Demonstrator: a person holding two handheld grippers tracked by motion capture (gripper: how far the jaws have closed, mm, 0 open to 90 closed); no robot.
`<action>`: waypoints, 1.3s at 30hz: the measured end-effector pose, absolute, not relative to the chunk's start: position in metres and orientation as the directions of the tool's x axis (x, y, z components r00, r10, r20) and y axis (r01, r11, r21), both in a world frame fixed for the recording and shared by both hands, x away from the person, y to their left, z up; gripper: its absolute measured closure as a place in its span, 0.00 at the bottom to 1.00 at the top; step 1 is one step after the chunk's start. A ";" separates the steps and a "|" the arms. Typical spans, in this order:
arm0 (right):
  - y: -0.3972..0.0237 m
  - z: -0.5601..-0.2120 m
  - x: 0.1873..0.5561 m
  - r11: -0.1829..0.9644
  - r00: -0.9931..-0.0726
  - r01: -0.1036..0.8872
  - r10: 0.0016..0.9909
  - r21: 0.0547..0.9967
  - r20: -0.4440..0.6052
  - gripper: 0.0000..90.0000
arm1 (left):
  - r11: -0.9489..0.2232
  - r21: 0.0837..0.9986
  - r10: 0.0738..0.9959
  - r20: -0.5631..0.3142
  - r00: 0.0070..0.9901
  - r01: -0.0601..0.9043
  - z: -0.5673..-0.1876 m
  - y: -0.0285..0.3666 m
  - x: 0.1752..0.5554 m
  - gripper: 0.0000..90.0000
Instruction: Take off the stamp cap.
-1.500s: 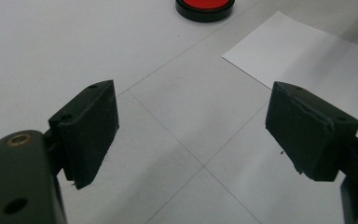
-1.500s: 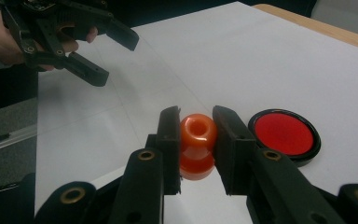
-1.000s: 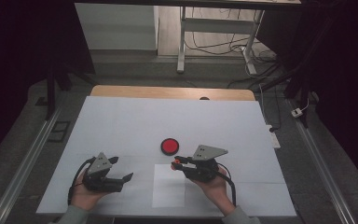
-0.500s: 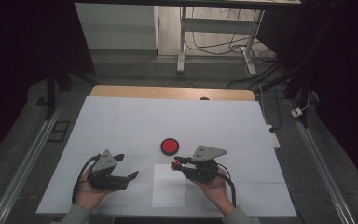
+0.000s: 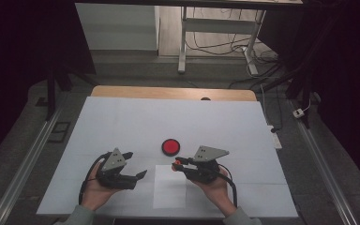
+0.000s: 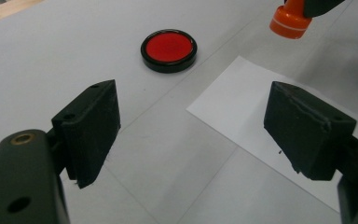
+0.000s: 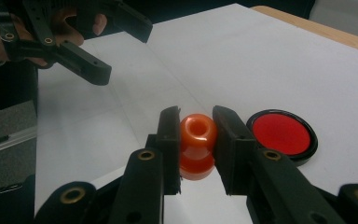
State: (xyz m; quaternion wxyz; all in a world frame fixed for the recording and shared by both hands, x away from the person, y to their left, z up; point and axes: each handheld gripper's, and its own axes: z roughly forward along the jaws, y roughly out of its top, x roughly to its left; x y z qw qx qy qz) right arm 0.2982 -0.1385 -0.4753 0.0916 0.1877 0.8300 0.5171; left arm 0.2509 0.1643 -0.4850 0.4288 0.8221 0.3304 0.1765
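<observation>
An orange knob-shaped stamp (image 7: 196, 133) is clamped between the jaws of my right gripper (image 7: 196, 136), which is shut on it. In the high view this gripper (image 5: 178, 163) holds the stamp (image 5: 175, 164) just above the top right corner of a white paper sheet (image 5: 169, 192). A round red ink pad in a black rim (image 5: 170, 146) lies just beyond on the table. My left gripper (image 5: 137, 164) is left of the paper, open and with nothing in it. Its own view has the pad (image 6: 168, 49) ahead, the paper (image 6: 251, 121) to the right and the stamp (image 6: 289, 21) at top right.
The white table top (image 5: 122, 122) has a wooden strip (image 5: 168, 93) along its far edge. Metal rails run along both sides on the floor. A desk frame (image 5: 183, 42) and cables stand beyond the table.
My left gripper has shifted right, towards the paper, and risen a little, still open. The right gripper with the stamp has stayed put.
</observation>
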 end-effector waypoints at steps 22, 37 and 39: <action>-0.138 -0.474 0.298 0.391 -0.914 0.214 0.404 0.895 0.042 0.80 | -0.495 0.801 0.629 0.063 0.775 0.336 -0.481 0.125 0.261 0.22; -0.138 -0.474 0.298 0.390 -0.914 0.213 0.405 0.896 0.041 0.80 | -0.516 0.797 0.599 0.075 0.797 0.313 -0.479 0.106 0.265 0.22; -0.138 -0.474 0.298 0.389 -0.913 0.213 0.405 0.896 0.041 0.80 | -0.519 0.796 0.596 0.076 0.799 0.311 -0.480 0.104 0.265 0.22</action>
